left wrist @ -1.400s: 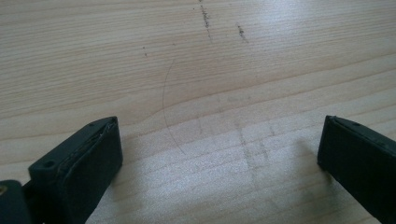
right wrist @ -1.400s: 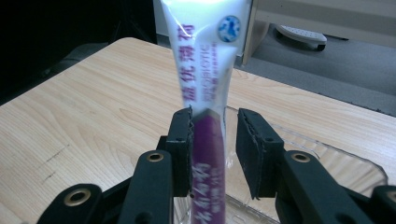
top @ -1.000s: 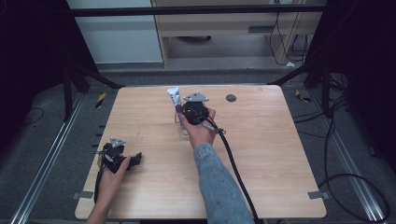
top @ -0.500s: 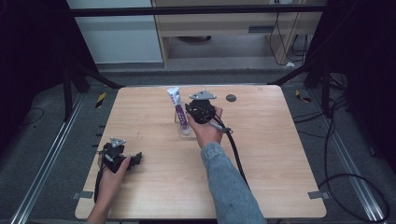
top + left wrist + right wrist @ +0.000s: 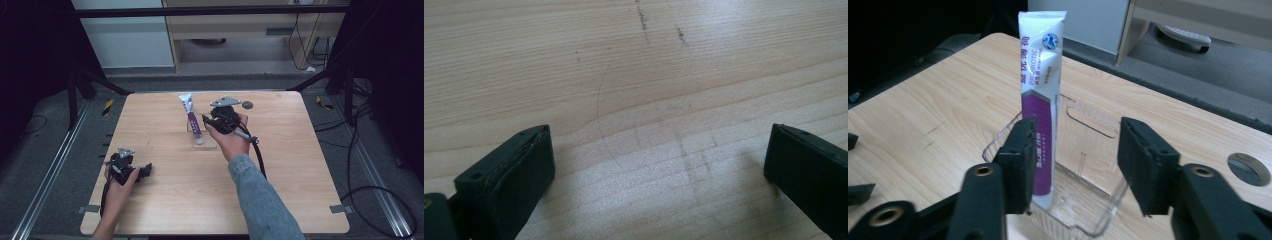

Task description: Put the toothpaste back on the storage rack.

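Clear tray [image 5: 1083, 200] holds the tube [image 5: 1040, 95] upright; both the right gripper [image 5: 1075, 160] and left gripper [image 5: 659, 165] are empty and wide apart, maybe about to grab it.

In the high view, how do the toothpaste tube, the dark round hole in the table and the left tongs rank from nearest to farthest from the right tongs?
1. Toothpaste tube, just left of the right tongs.
2. Dark round hole, to their right, near the far edge.
3. Left tongs, far off at the near left.

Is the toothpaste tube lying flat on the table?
No, the toothpaste tube stands upright inside the clear plastic box, with its lower end in the box, in front of the right tongs.
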`<state>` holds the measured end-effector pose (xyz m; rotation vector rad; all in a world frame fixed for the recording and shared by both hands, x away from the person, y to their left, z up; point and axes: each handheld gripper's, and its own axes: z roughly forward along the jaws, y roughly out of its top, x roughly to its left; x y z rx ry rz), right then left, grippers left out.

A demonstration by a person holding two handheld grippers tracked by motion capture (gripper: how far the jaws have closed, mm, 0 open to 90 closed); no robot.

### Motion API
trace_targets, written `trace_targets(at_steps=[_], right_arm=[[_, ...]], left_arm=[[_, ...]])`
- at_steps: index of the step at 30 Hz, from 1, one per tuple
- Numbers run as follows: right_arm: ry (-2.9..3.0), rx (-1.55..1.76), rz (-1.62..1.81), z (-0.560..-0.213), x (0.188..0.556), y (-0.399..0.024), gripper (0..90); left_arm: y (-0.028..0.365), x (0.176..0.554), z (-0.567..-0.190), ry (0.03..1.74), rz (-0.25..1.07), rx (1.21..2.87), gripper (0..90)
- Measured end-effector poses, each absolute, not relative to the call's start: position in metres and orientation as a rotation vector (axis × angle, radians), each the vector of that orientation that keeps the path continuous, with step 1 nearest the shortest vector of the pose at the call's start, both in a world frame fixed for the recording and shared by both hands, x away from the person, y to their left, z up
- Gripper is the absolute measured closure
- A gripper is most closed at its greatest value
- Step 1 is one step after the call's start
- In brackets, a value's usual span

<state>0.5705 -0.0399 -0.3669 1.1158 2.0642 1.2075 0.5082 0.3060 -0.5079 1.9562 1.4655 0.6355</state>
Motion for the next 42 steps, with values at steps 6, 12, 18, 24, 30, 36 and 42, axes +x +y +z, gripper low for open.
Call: trace_targets(at_steps=[6, 12, 18, 24, 30, 36, 42], right_arm=[[2.077, 1.125, 1.201, -0.36, 0.565, -0.057, 35.0], [2.121, 1.118, 1.235, -0.362, 0.566, -0.072, 25.0], [2.144, 1.062, 1.251, -0.365, 0.565, -0.077, 16.5], [2.158, 1.026, 1.254, -0.365, 0.565, -0.086, 13.8], [2.148, 1.066, 1.25, -0.363, 0.561, -0.108, 11.9], [2.126, 1.119, 1.201, -0.364, 0.554, -0.134, 12.4], [2.079, 1.183, 1.168, -0.372, 0.544, -0.155, 12.5]], left_arm=[[0.306, 0.508, -0.508, 1.462, 0.633, 1.963, 0.0], [0.306, 0.507, -0.508, 1.462, 0.635, 1.963, 0.0], [0.306, 0.507, -0.508, 1.462, 0.634, 1.963, 0.0], [0.307, 0.507, -0.508, 1.46, 0.634, 1.964, 0.0], [0.308, 0.502, -0.508, 1.458, 0.632, 1.964, 0.0], [0.309, 0.5, -0.508, 1.451, 0.631, 1.964, 0.0], [0.31, 0.496, -0.508, 1.443, 0.626, 1.97, 0.0]])
